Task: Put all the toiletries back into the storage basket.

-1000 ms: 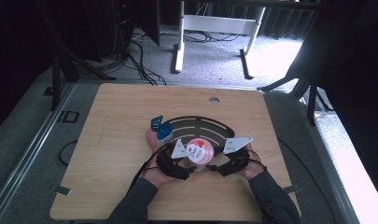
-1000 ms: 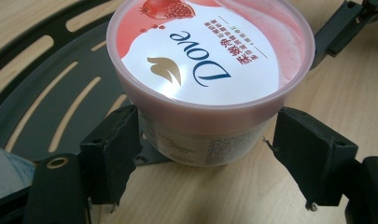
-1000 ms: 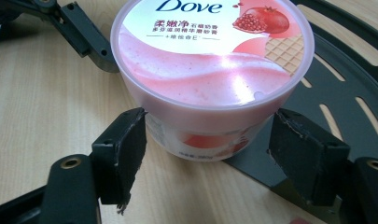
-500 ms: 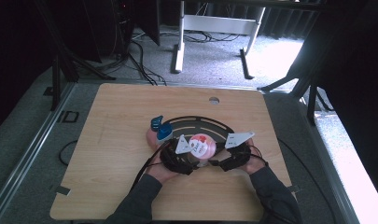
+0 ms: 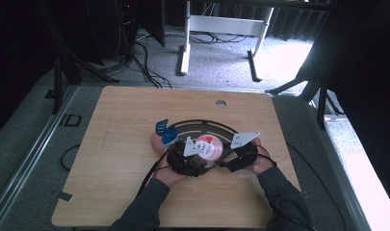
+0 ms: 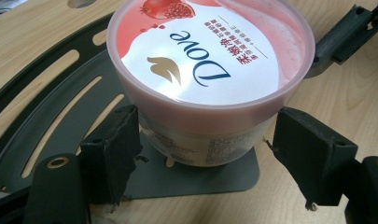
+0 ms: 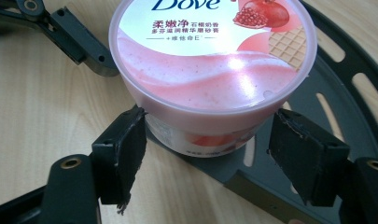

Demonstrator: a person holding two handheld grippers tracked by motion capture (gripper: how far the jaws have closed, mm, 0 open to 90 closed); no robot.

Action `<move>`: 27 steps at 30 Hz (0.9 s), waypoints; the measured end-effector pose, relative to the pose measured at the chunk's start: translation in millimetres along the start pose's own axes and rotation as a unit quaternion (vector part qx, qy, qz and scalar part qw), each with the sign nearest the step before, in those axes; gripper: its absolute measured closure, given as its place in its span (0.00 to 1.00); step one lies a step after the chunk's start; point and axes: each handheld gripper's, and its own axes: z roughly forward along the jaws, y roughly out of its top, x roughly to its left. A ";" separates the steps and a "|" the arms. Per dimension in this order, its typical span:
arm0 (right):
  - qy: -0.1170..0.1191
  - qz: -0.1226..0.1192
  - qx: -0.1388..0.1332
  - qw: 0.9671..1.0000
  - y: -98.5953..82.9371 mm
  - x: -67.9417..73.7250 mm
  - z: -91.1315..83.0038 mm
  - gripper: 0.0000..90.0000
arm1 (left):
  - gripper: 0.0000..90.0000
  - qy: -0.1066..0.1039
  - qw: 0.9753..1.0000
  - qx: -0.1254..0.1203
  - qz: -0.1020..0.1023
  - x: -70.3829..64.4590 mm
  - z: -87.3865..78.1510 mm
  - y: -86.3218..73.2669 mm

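A pink Dove tub (image 5: 209, 147) with a pomegranate lid stands on the tab of a flat black slotted arc plate (image 5: 202, 124) in the middle of the table. My left gripper (image 5: 192, 153) comes at it from the left and my right gripper (image 5: 233, 153) from the right. In the left gripper view the tub (image 6: 210, 70) sits between the open jaws of the left gripper (image 6: 207, 154); the left pad (image 6: 116, 149) is at its wall and the right pad (image 6: 308, 149) is just off it. The right gripper (image 7: 207, 154) straddles the tub (image 7: 210, 60) the same way, open.
A blue clip-like object (image 5: 164, 131) and a pink piece (image 5: 156, 142) lie just left of the left gripper, by the arc plate's end. The wooden table (image 5: 125, 120) has a round hole (image 5: 221, 103) near its far edge. Cables trail toward the person.
Both grippers have moved inward and forward, so that their jaws now flank the tub from either side. The tub has not moved.
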 end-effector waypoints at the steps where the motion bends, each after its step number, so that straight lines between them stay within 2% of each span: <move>1: -0.002 -0.002 0.001 1.000 0.4 -0.5 0.0 0.31 | 0.27 0.000 1.000 -0.001 -0.001 0.6 0.8 0.3; 15: -0.007 0.007 -0.003 1.000 -1.1 -11.1 -5.8 0.31 | 0.27 0.011 1.000 -0.016 -0.012 -0.9 8.3 8.4; 27: -0.008 0.023 0.004 1.000 -6.6 -21.1 -3.9 0.31 | 0.27 0.016 1.000 -0.013 -0.020 0.8 21.6 10.9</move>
